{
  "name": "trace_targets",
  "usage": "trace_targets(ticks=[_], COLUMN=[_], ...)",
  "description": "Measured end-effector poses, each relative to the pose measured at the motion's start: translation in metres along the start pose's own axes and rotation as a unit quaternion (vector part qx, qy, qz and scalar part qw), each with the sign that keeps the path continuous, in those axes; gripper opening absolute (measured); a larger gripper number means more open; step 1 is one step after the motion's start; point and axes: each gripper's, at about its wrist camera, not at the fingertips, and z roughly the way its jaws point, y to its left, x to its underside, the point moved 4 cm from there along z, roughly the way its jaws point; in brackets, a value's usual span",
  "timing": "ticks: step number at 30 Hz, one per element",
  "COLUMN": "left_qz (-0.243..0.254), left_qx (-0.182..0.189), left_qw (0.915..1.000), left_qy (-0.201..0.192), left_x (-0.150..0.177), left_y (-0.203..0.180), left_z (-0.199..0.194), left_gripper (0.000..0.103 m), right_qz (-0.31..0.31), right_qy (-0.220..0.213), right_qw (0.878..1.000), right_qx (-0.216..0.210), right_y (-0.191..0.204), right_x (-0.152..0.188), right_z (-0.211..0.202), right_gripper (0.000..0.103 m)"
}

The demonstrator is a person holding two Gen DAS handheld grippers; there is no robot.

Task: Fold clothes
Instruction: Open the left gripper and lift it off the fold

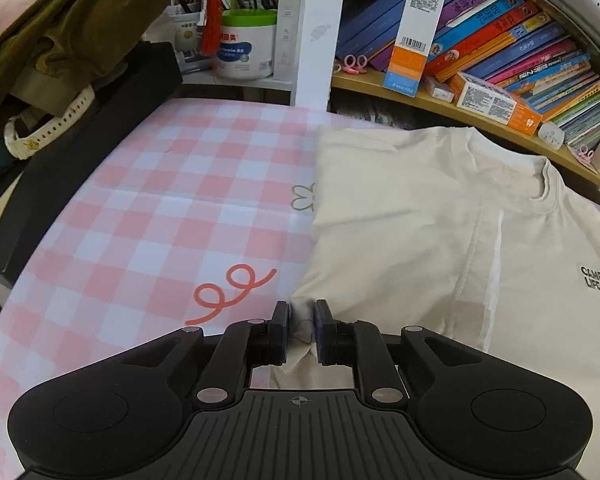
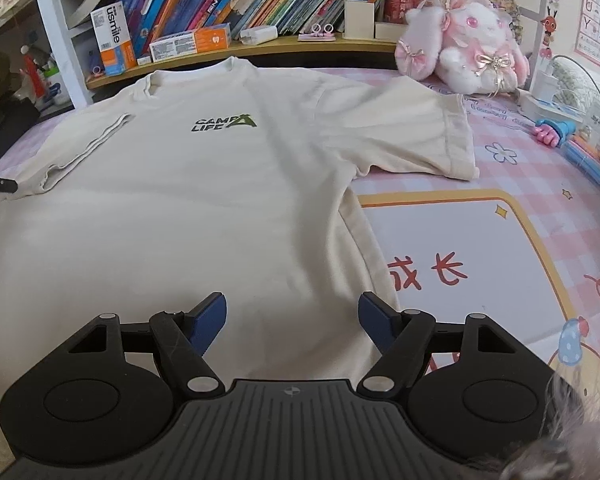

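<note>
A cream shirt lies flat on a pink checked desk. The left tool pinches the shirt's edge; the right tool hovers wide open above its near hem.

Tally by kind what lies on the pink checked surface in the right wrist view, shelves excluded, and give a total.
T-shirts: 1, the cream T-shirt
Plush toys: 1, the pink-and-white plush rabbit
Plastic hand-shaped toys: 1, the pink and blue hand toy
Total: 3
The clutter at the far right edge is too blurred to count.
</note>
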Motion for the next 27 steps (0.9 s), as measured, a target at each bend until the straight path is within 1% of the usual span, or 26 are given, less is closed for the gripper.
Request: trace_targets(ticks=[4, 5, 7, 9, 15, 20, 23, 25, 27], left_qz=[0.023, 0.028, 0.037, 0.037, 0.04, 0.058, 0.068, 0.076, 0.088], left_qx=[-0.007, -0.007, -0.009, -0.014, -0.009, -0.001, -0.007, -0.004, 0.0], left_qw=[0.9995, 0.9992, 0.9986, 0.9985, 0.9988, 0.9983, 0.9976, 0.997, 0.996], left_qy=[-0.022, -0.027, -0.036, -0.039, -0.026, -0.005, 0.008, 0.013, 0.013], left_x=[0.003, 0.007, 0.014, 0.025, 0.07, 0.104, 0.121, 0.126, 0.129], left_y=[-0.015, -0.019, -0.026, -0.032, -0.065, -0.099, -0.115, -0.122, -0.127], left_z=[-0.027, -0.035, -0.05, -0.063, -0.09, -0.102, -0.105, -0.106, -0.108], left_gripper=[0.021, 0.024, 0.026, 0.027, 0.027, 0.029, 0.029, 0.029, 0.033], right_qz=[-0.003, -0.003, -0.004, -0.004, -0.01, -0.021, -0.031, -0.032, -0.028], right_qy=[-0.004, -0.004, -0.005, -0.006, -0.003, 0.002, 0.004, 0.004, 0.003], right_qw=[1.0, 1.0, 1.0, 1.0, 0.999, 0.999, 0.998, 0.998, 0.998], right_qx=[-0.003, -0.004, -0.008, -0.012, -0.031, -0.048, -0.053, -0.052, -0.051], right_y=[-0.008, -0.011, -0.016, -0.022, -0.035, -0.041, -0.042, -0.042, -0.043], right_x=[-0.002, -0.003, -0.004, -0.006, -0.01, -0.013, -0.012, -0.01, -0.009], right_z=[-0.003, -0.004, -0.004, -0.004, 0.004, 0.01, 0.01, 0.009, 0.007], right_gripper=[0.072, 0.072, 0.072, 0.072, 0.072, 0.072, 0.072, 0.073, 0.073])
